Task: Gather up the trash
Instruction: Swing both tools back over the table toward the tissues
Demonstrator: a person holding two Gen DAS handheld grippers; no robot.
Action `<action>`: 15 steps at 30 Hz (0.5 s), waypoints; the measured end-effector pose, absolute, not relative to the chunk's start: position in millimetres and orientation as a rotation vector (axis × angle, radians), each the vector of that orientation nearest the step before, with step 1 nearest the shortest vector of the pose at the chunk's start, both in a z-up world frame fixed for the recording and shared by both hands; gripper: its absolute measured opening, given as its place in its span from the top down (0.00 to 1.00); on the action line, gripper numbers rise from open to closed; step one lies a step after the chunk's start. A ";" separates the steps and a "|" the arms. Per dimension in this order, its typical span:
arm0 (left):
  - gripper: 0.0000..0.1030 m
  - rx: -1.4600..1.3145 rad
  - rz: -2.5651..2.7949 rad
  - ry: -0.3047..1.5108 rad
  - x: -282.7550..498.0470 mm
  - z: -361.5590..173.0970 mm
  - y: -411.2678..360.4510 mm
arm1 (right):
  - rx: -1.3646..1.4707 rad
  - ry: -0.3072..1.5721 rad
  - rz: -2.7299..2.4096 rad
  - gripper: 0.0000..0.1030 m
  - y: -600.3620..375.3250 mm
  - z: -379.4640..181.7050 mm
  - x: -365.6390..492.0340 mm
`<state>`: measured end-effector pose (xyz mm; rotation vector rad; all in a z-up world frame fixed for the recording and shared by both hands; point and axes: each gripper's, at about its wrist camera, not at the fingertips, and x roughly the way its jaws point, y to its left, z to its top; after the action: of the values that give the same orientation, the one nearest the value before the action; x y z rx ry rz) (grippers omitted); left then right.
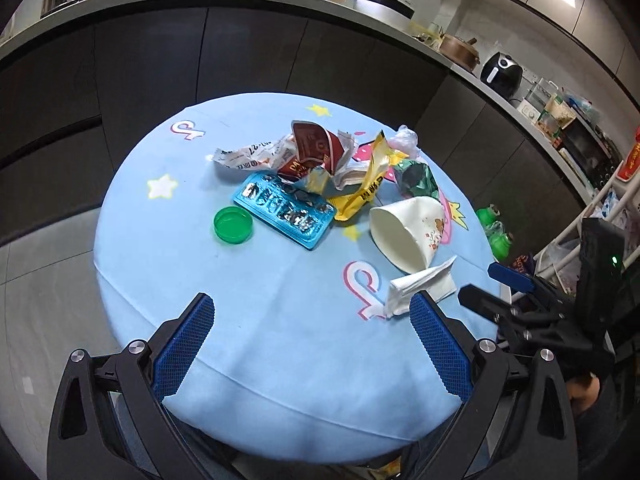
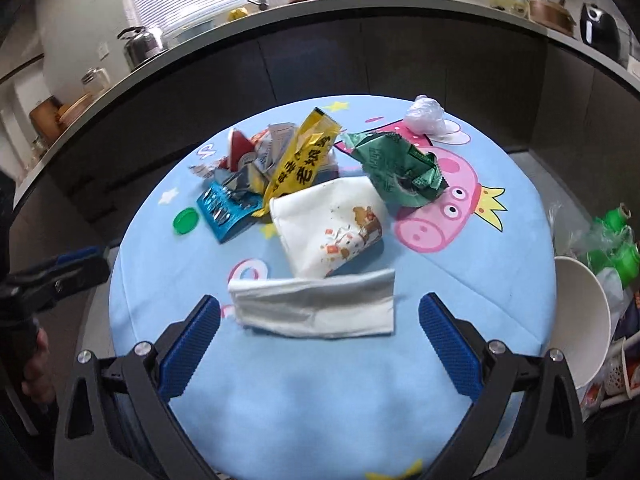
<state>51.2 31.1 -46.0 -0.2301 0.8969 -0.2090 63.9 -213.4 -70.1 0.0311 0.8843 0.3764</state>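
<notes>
A: Left wrist view?
B: Left gripper (image 1: 310, 312) hovers spread wide, empty, over the round table (image 1: 168, 280); paper cup (image 1: 408, 232) lies beyond, folded tissue (image 1: 420, 286) touching it.

A: Right wrist view?
B: Right gripper (image 2: 319, 314), also wide, frames the tissue (image 2: 316, 308) just before the cup (image 2: 328, 224).

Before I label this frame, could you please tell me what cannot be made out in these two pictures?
- Blue blister pack: its far end is covered by the wrapper pile in both views.
- Paper cup: the left wrist view looks into its mouth, but any contents are too unclear to tell.
- White bowl: cut off by the table edge in the right wrist view.
- Print on the crumpled paper wrapper: too small and creased to read.
</notes>
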 end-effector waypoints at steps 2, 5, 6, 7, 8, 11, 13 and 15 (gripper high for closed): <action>0.09 -0.237 -0.212 0.890 52.0 -46.4 34.9 | 0.022 0.877 0.399 0.03 -209.3 -70.8 66.9; 0.09 -0.252 -0.225 0.895 55.4 -51.1 39.5 | -0.028 0.872 0.434 0.03 -200.7 -75.6 76.2; 0.09 -0.255 -0.224 0.901 56.8 -53.6 40.9 | -0.039 0.876 0.433 0.03 -198.9 -78.4 81.1; 0.09 -0.255 -0.223 0.906 57.6 -55.6 41.0 | -0.039 0.880 0.433 0.03 -198.1 -81.0 86.0; 0.09 -0.254 -0.224 0.909 57.9 -57.2 40.4 | -0.031 0.885 0.437 0.03 -198.1 -83.3 91.1; 0.09 -0.251 -0.216 0.917 61.5 -61.2 42.4 | -0.013 0.888 0.467 0.03 -196.6 -87.3 101.7; 0.09 -0.260 -0.209 0.922 63.9 -63.1 44.6 | -0.016 0.883 0.492 0.03 -195.3 -90.1 106.2; 0.09 -0.267 -0.203 0.927 65.6 -65.3 46.6 | -0.020 0.894 0.526 0.03 -194.8 -95.3 110.1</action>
<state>65.6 46.6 -65.3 -0.2674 0.9266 -0.2027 110.1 -194.8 -95.3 -0.0199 0.8940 0.5261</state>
